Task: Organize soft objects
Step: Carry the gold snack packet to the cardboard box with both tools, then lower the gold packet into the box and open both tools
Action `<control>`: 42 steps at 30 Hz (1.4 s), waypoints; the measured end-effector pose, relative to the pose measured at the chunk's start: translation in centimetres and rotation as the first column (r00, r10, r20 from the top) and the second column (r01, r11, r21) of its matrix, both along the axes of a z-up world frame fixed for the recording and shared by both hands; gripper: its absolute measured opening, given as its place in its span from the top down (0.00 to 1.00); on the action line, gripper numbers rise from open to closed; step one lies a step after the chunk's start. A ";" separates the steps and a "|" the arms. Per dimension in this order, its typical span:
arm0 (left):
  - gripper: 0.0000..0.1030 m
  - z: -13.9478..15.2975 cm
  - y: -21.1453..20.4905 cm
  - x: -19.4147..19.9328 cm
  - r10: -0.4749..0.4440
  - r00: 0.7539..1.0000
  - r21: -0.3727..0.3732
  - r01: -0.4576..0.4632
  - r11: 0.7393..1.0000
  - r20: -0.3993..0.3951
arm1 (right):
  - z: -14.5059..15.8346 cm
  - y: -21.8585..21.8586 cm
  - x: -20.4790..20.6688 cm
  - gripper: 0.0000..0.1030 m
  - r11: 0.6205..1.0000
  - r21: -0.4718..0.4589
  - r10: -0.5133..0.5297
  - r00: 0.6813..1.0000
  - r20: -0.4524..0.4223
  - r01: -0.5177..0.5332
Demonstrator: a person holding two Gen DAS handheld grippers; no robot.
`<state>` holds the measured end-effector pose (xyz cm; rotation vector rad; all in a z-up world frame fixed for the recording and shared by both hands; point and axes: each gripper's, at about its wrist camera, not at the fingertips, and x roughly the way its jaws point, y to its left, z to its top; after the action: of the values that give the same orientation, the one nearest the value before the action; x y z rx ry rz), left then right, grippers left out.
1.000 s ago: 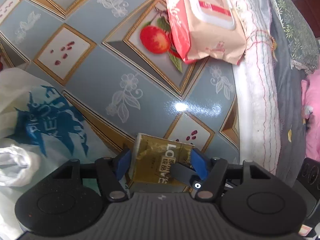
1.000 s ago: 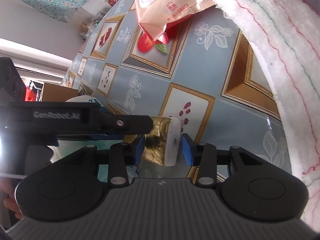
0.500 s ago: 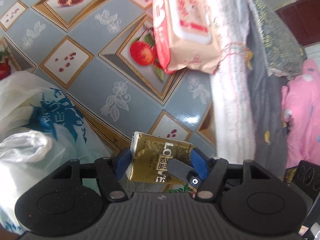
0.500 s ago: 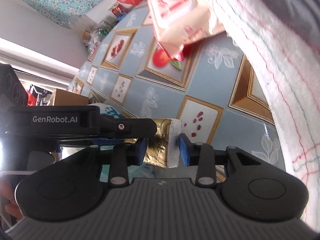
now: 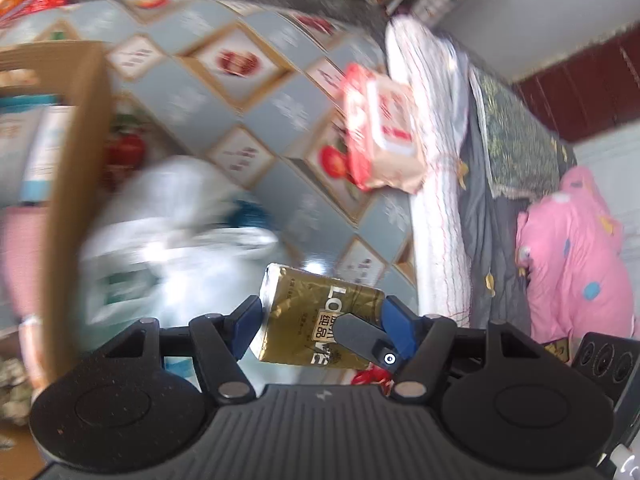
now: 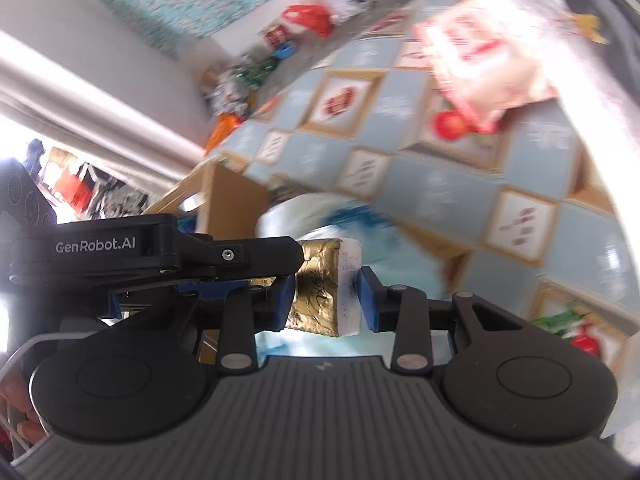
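Left wrist view: left gripper (image 5: 320, 322) clamps gold pack (image 5: 316, 320) across its width, held above table; right gripper's finger overlaps pack at 4 o'clock. White plastic bag (image 5: 172, 236) at 10 o'clock, cardboard box (image 5: 76, 168) far left, red-pink wipes pack (image 5: 380, 128) at 1 o'clock, pink garment (image 5: 576, 252) at 3. Blurred.

Right wrist view: right gripper (image 6: 325, 296) grips same gold pack (image 6: 320, 292) at its end; left gripper (image 6: 160, 256) crosses from 9 o'clock. Patterned tablecloth (image 6: 432, 184) beyond, white towel (image 6: 600, 92) at 2 o'clock.
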<state>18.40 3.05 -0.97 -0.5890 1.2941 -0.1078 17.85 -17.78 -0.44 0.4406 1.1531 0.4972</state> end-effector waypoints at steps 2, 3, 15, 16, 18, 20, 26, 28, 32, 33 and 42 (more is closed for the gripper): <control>0.35 1.1 3.0 -1.8 0.042 0.999 -0.001 -0.042 0.999 0.010 | 1.1 3.2 -1.0 0.68 0.999 0.007 0.039 0.999 0.005 -0.039; 0.35 1.7 4.6 -2.8 0.068 0.998 0.001 -0.068 0.998 0.014 | 1.6 4.8 -1.5 0.68 0.998 0.012 0.059 0.998 0.007 -0.059; 0.35 2.6 23.9 -15.2 0.451 0.893 0.013 -0.451 0.892 0.018 | 2.4 27.2 -6.5 0.68 0.922 0.054 0.383 0.924 -0.006 -0.382; 0.35 2.1 25.3 -16.0 0.479 0.878 0.013 -0.479 0.878 0.014 | 1.9 28.8 -6.8 0.68 0.913 0.055 0.405 0.914 -0.013 -0.404; 0.35 0.8 27.4 -17.4 0.526 0.850 0.013 -0.526 0.850 0.005 | 0.8 31.7 -7.4 0.68 0.895 0.050 0.445 0.895 -0.027 -0.443; 0.35 -0.6 29.3 -18.4 0.561 0.828 0.003 -0.561 0.828 -0.007 | -0.2 33.9 -7.9 0.68 0.881 0.037 0.473 0.880 -0.036 -0.472; 0.35 -4.1 32.5 -19.2 0.585 0.811 -0.001 -0.586 0.811 -0.018 | -3.1 36.9 -7.9 0.68 0.863 0.011 0.505 0.861 -0.065 -0.505; 0.35 -5.0 32.8 -19.1 0.588 0.808 0.001 -0.588 0.809 -0.025 | -4.1 37.5 -7.7 0.68 0.864 0.008 0.502 0.861 -0.082 -0.503; 0.35 -6.4 33.2 -19.2 0.582 0.812 0.016 -0.582 0.813 -0.033 | -6.1 38.0 -7.2 0.67 0.867 0.005 0.496 0.860 -0.116 -0.499; 0.35 -6.7 33.3 -19.2 0.583 0.811 0.017 -0.583 0.812 -0.041 | -6.6 37.9 -7.2 0.67 0.867 0.002 0.495 0.860 -0.123 -0.498; 0.33 -7.9 33.1 -19.4 0.560 0.825 0.041 -0.559 0.828 -0.072 | -9.0 37.9 -7.5 0.66 0.861 -0.021 0.497 0.850 -0.173 -0.508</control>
<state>-0.99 36.17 -8.86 -0.9461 1.1491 0.4221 10.34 20.13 -9.48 0.1119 1.4465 0.8901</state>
